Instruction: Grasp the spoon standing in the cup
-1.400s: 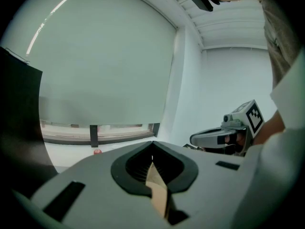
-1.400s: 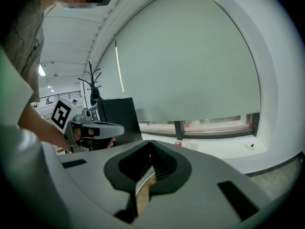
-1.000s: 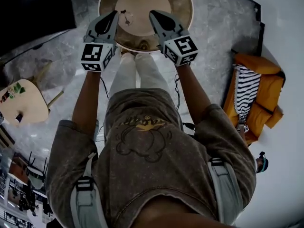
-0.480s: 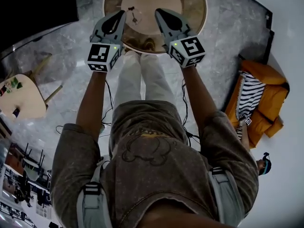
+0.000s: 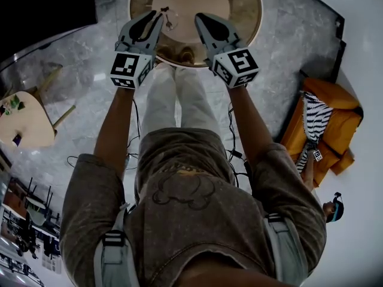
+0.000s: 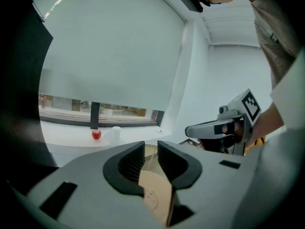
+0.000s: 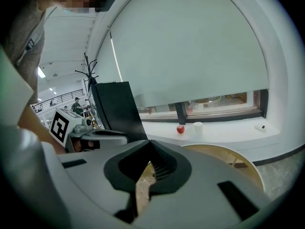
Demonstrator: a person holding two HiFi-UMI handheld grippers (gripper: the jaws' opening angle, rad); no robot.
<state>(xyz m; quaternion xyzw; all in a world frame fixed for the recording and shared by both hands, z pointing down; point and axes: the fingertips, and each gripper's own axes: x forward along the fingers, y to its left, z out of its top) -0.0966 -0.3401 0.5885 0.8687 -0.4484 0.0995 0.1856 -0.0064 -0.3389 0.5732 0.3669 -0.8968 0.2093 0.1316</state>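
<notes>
1 cup, perhaps, beside left hand-held gripper

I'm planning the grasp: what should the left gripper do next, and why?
Probably ease the left gripper toward the spoon in the cup: its jaws have just been opening, stand slightly apart with nothing between them, beside the cup.

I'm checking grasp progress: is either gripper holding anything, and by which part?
Nothing is held. The left gripper has just been opening its jaws, nothing between them; the right gripper is shut and empty.
</notes>
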